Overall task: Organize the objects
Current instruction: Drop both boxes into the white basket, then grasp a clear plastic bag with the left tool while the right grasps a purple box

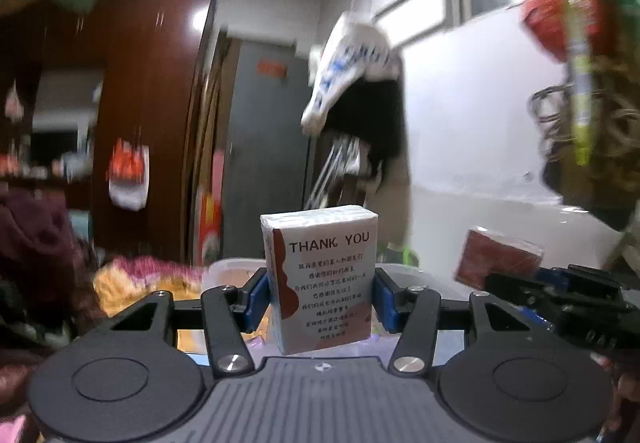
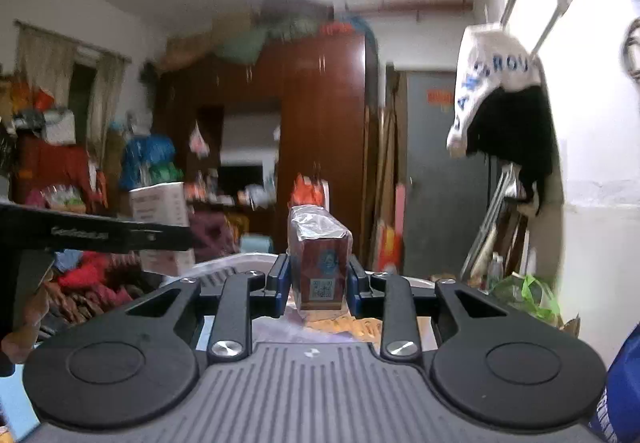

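Observation:
My left gripper (image 1: 320, 297) is shut on a white tissue pack (image 1: 322, 279) printed "THANK YOU", held upright between the blue pads in the air. My right gripper (image 2: 318, 281) is shut on a dark red wrapped pack (image 2: 320, 263) with a blue emblem and a QR code, also held upright. In the left wrist view the right gripper shows at the right with the red pack (image 1: 498, 259) in it. The left gripper's black body (image 2: 96, 233) crosses the left of the right wrist view.
A clear plastic bin (image 1: 236, 271) lies just beyond and below the left gripper; its rim also shows in the right wrist view (image 2: 240, 261). A brown wardrobe (image 2: 320, 131), a grey door (image 2: 436, 171), hanging clothes (image 2: 504, 111) and cluttered shelves surround.

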A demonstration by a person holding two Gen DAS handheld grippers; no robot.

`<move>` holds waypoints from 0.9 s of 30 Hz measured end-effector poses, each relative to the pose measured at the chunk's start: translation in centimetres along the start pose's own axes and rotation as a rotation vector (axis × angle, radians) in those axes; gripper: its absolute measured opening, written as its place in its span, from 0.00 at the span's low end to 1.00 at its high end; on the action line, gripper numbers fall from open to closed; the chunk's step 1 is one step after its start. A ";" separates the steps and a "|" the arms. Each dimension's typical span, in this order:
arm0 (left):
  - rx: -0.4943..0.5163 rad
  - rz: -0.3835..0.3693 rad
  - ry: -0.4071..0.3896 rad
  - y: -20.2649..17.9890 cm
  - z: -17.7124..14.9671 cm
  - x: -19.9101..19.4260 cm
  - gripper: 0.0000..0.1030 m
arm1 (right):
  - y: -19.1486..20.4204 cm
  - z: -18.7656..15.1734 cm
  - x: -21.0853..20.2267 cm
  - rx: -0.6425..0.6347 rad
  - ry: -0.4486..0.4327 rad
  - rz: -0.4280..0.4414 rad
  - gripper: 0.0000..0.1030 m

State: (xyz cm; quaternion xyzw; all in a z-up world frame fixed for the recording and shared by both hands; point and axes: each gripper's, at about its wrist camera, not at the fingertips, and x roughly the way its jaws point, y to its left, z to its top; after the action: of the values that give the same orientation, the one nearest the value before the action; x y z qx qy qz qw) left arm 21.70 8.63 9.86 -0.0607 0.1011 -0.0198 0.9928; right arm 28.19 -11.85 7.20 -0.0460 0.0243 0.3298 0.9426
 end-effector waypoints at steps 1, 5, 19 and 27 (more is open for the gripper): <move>-0.008 0.002 0.042 0.1 0.6 1.7 0.55 | -0.1 0.4 1.2 -0.001 0.031 -0.013 0.31; -0.041 0.029 0.132 0.9 0.8 6.1 0.67 | -0.6 1.0 5.7 -0.002 0.146 -0.049 0.34; 0.081 0.045 0.053 1.0 -7.6 -6.7 0.86 | -1.9 -6.8 -6.7 0.077 0.161 -0.010 0.87; 0.009 0.051 0.130 3.3 -10.2 -5.9 0.84 | -0.8 -8.9 -3.0 -0.008 0.318 -0.005 0.60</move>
State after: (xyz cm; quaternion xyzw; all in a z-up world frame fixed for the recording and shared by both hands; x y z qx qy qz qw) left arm 13.98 11.05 0.66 -0.0522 0.1666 0.0014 0.9846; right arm 26.19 -15.21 -1.33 -0.1014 0.1718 0.3159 0.9276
